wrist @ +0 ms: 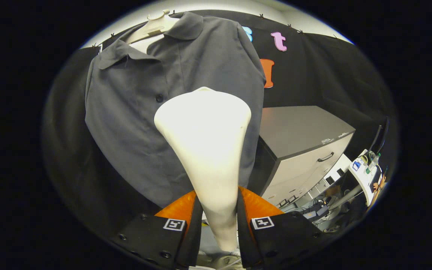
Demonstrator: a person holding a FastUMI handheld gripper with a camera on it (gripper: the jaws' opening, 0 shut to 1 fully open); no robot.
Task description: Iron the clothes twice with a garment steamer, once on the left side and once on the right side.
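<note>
Down between the fingers, the gripper [219, 221] is clamped on the neck of the white garment steamer [204, 142], both fingers pressing its narrow handle so the wide head points forward at the cloth. Just beyond that head hangs the grey button-up shirt [133, 112] on its pale hanger [152, 24], front facing us, open to a pass. Head sits near the placket, so which side comes next I can't call. Off behind stands a grey drawer cabinet [306, 150].

Gripper-mounted fisheye, close, facing forward and upward at hanging shirt [133, 112].
</note>
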